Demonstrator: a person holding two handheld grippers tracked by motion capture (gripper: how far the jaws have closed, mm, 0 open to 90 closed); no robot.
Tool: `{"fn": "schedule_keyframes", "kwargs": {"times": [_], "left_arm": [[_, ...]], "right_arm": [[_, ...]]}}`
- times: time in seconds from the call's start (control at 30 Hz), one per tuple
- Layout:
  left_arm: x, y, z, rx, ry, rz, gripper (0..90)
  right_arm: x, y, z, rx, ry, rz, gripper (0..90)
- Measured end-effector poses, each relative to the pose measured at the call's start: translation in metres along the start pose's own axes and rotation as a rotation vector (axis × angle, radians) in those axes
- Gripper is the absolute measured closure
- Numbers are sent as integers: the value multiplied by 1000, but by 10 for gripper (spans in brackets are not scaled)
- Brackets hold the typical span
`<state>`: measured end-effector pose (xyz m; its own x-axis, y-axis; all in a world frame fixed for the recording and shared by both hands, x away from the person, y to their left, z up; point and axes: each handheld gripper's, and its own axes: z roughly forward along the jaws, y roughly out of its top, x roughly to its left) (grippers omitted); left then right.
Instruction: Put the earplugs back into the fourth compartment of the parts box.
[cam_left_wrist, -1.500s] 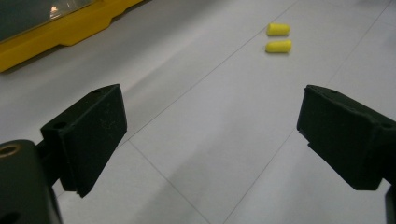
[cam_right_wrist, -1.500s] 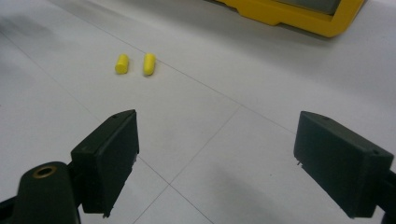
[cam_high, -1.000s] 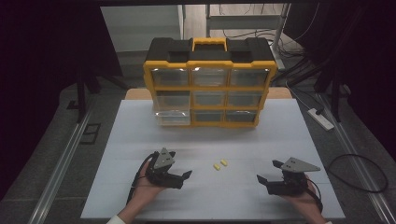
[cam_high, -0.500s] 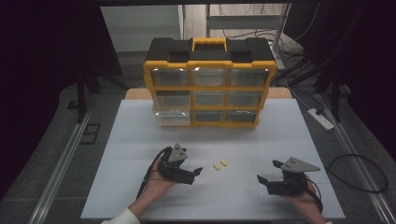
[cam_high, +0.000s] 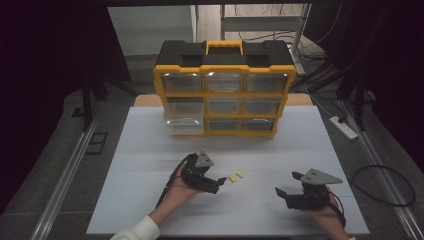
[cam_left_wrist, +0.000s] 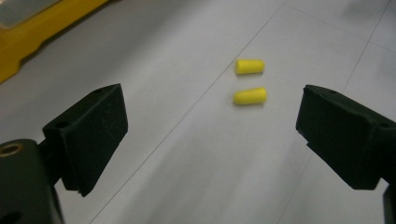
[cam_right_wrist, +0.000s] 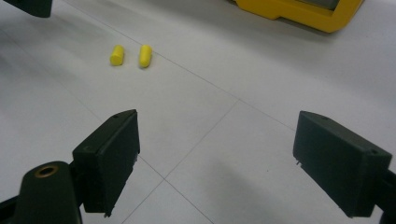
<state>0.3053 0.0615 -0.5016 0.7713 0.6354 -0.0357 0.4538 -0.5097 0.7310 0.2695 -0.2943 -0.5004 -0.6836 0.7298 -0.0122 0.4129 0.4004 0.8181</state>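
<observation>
- Spanning most of the high view, a white desk (cam_high: 150, 150) carries a yellow-and-black drawer organiser (cam_high: 225, 92) at its far edge, its clear-fronted drawers facing the person; the bottom-left drawer (cam_high: 185, 126) stands pulled out a little.
- Coming in from the near edge, a person's left hand holds the left gripper (cam_high: 216, 184), jaws wide apart and empty, pointed at two small yellow pieces just beyond its tips.
- At the near right, the right gripper (cam_high: 286, 185) rests low over the desk, well apart from the pieces, its jaws likewise spread with nothing between them.
- Between the grippers, nearer the left one, two yellow earplugs lie side by side on bare desk, close but not touching: the nearer earplug (cam_left_wrist: 250, 95) and the farther earplug (cam_left_wrist: 250, 66), as the left gripper view shows them.
- Rounded and tapered, they look like soft foam: very light, squashable, liable to roll or skid if nudged by one jaw alone.
- Hold, in this reading, is best taken across the middle of the nearer earplug's short barrel, jaws straddling it squarely and closing gently, one plug at a time.
</observation>
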Motion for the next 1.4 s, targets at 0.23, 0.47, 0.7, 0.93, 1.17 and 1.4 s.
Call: {"fn": "schedule_keyframes", "kwargs": {"times": [0.23,0.47,0.7,0.93,1.17,1.4], "left_arm": [[-8,7,15,38,-30,17,101],[-15,10,33,95,-36,37,127],[-19,12,48,128,-18,47,146],[-25,13,54,150,20,72,239],[-24,13,54,152,-18,54,332],[-24,13,53,154,-46,60,488]], "right_arm": [[-1,0,0,1,0,-3,156],[-1,0,-1,-1,-1,1,155],[-1,-1,0,5,-4,-6,155],[-1,-1,0,5,-6,-7,156],[-2,-1,-1,7,-10,-6,156],[-1,-1,-1,9,-12,-8,157]]}}
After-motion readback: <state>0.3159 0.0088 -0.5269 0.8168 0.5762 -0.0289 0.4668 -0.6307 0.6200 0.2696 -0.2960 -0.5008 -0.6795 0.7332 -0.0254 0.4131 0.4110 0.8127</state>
